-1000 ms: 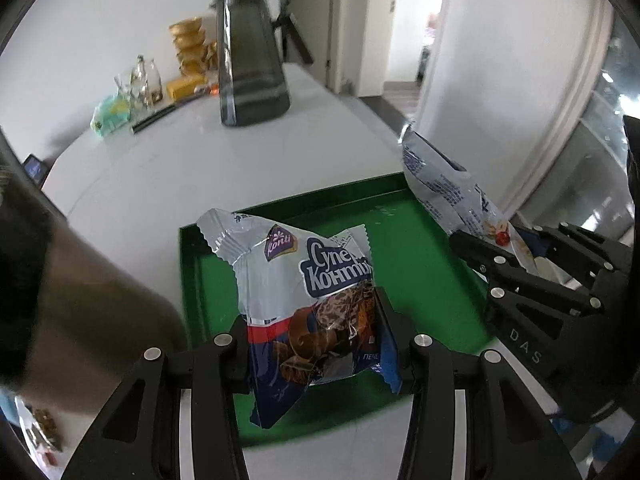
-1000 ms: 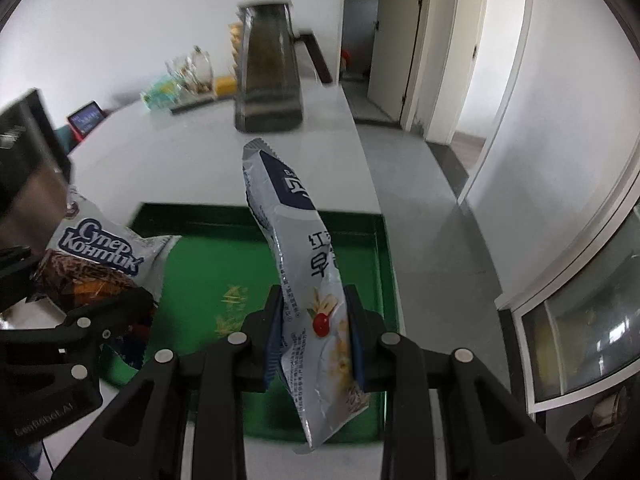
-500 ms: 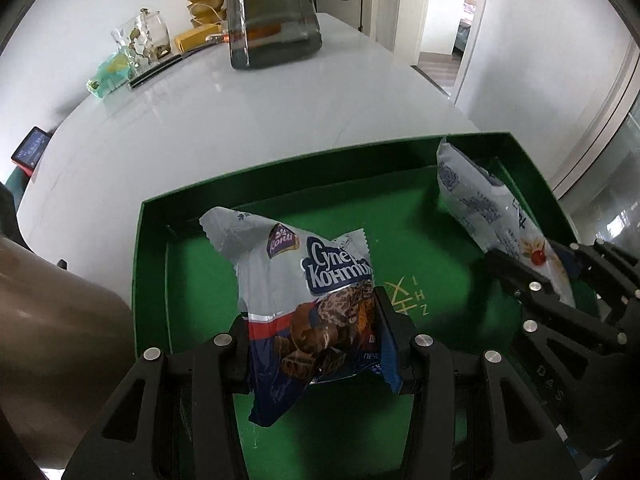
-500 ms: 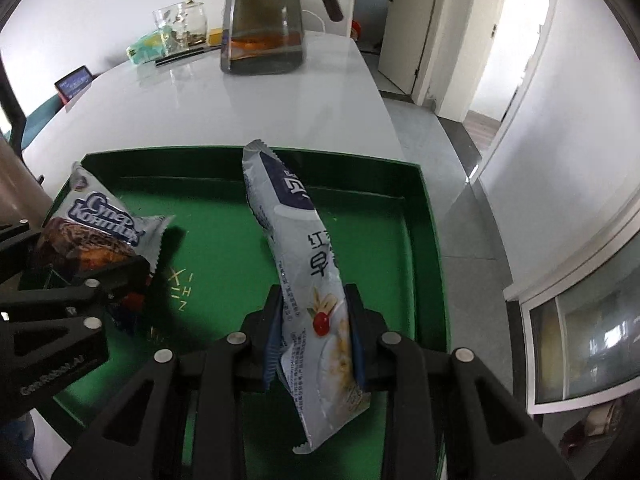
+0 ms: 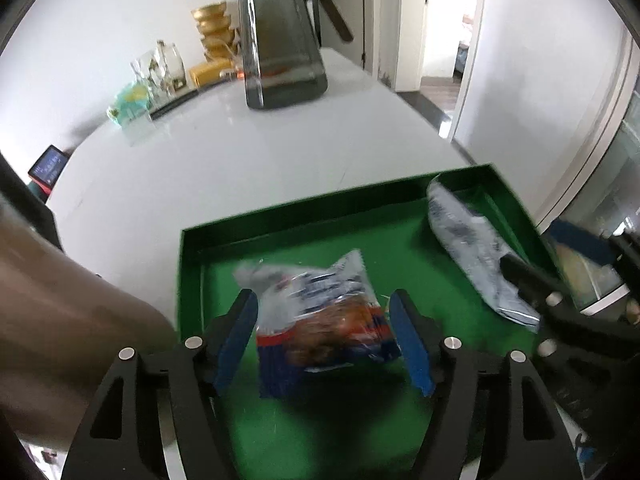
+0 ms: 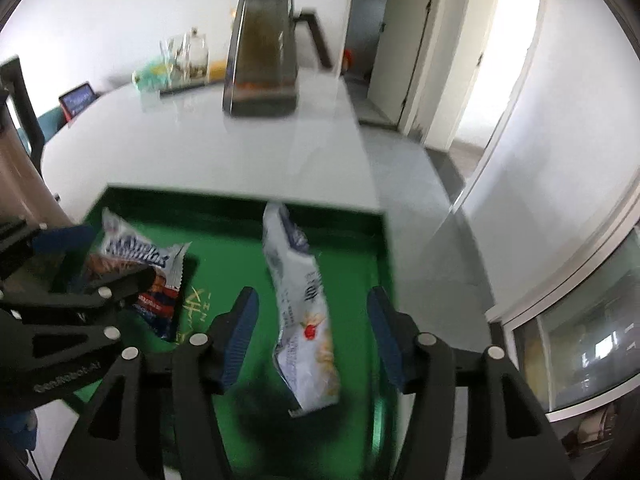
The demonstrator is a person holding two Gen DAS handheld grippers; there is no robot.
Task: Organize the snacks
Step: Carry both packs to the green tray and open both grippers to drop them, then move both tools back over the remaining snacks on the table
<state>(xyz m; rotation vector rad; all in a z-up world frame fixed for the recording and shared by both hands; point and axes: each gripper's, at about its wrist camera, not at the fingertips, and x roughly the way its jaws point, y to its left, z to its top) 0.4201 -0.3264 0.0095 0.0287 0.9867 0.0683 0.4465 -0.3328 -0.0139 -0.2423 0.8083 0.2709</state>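
Left wrist: both tongs (image 5: 326, 338) (image 6: 314, 334) opening, blurred snack packets apparently loose between.

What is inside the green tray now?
Two packets: a chocolate biscuit packet on the left of the green tray, a long pale packet on the right. The floor beneath each packet is covered.

Both grippers' jaws are opening (clamped before), freeing the cookie packet (image 5: 320, 312) and oat packet (image 6: 304, 320).

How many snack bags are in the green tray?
2. The cookie bag sits between the opening left gripper jaws; the long white bag between the opening right gripper jaws. None seems hidden.
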